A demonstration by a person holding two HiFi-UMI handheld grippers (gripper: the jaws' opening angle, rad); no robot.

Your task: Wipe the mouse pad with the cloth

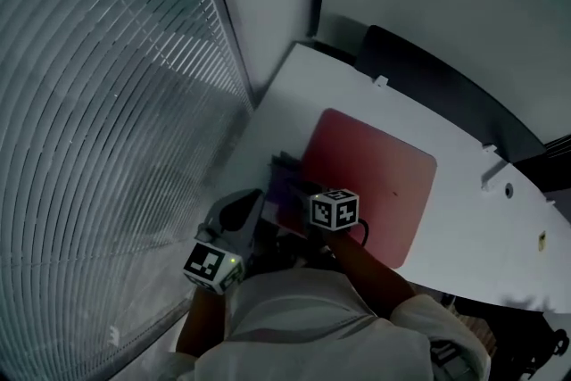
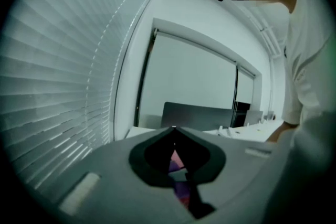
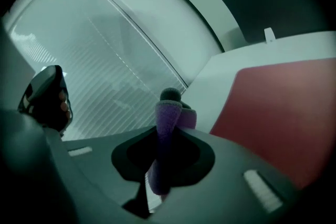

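Cloth pinched in right gripper | left gripper closed, held level

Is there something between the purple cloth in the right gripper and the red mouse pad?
Nothing visible. The right gripper holds the purple cloth right by the red mouse pad, whose surface looks bare.

Head view looks steeply down; both gripper views skim the desk low, the right sharing the mouse pad.

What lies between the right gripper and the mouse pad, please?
The cloth, clamped in the right gripper, then bare table, as the right gripper view shows.
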